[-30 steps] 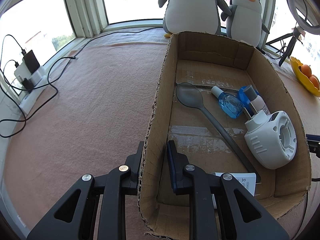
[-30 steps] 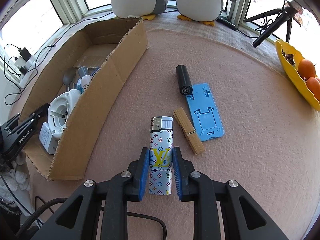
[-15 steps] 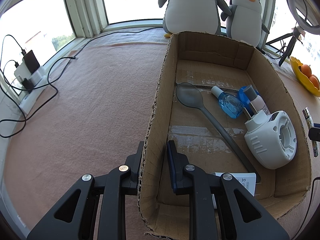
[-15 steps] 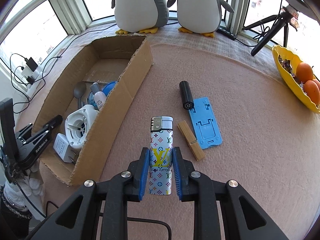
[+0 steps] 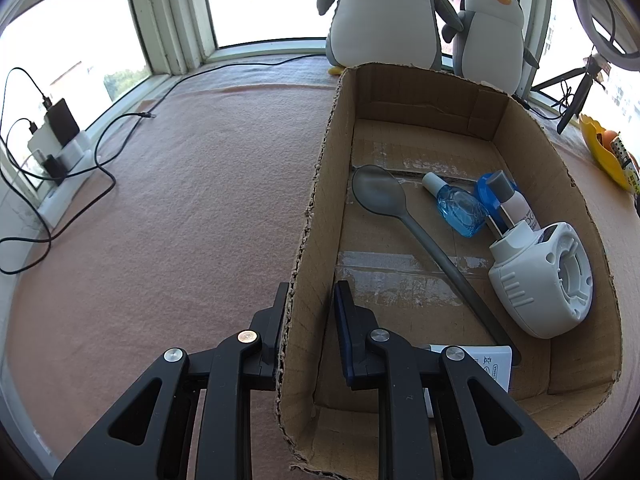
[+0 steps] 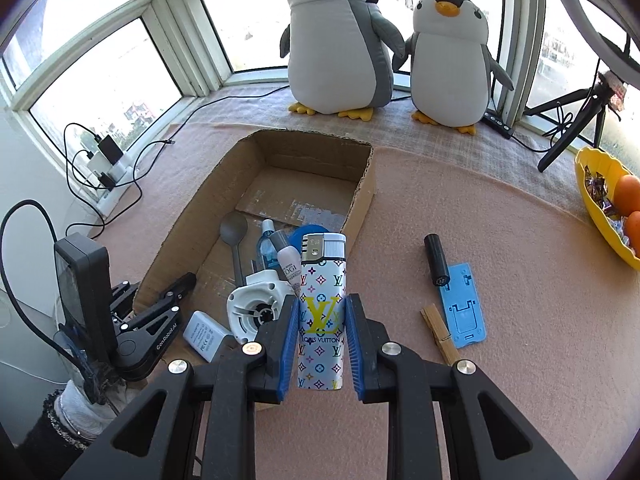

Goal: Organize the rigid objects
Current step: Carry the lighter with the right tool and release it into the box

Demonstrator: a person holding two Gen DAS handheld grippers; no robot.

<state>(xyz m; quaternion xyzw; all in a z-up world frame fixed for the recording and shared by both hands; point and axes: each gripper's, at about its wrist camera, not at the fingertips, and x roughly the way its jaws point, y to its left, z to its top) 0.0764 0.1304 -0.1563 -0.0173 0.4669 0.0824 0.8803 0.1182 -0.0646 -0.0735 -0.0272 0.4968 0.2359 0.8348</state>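
My right gripper [image 6: 322, 314] is shut on a white patterned lighter [image 6: 321, 312] and holds it in the air above the near right side of the cardboard box [image 6: 304, 148]. My left gripper [image 5: 310, 300] is shut on the box's left wall [image 5: 316, 216]. In the box lie a grey spoon [image 5: 400, 208], a blue bottle [image 5: 456, 204], a white round device [image 5: 544, 276] and a white adapter [image 5: 480, 360]. On the mat to the right lie a black cylinder [image 6: 437, 258], a blue stand [image 6: 464, 304] and a wooden clothespin [image 6: 439, 334].
Two plush penguins [image 6: 340, 40] stand behind the box by the window. A yellow fruit bowl [image 6: 608, 208] sits at the far right, with a tripod [image 6: 568, 120] behind it. Chargers and cables [image 5: 60, 148] lie at the left edge.
My right gripper has lifted the lighter off the mat and carried it left toward the box. The left gripper and the box have not moved.
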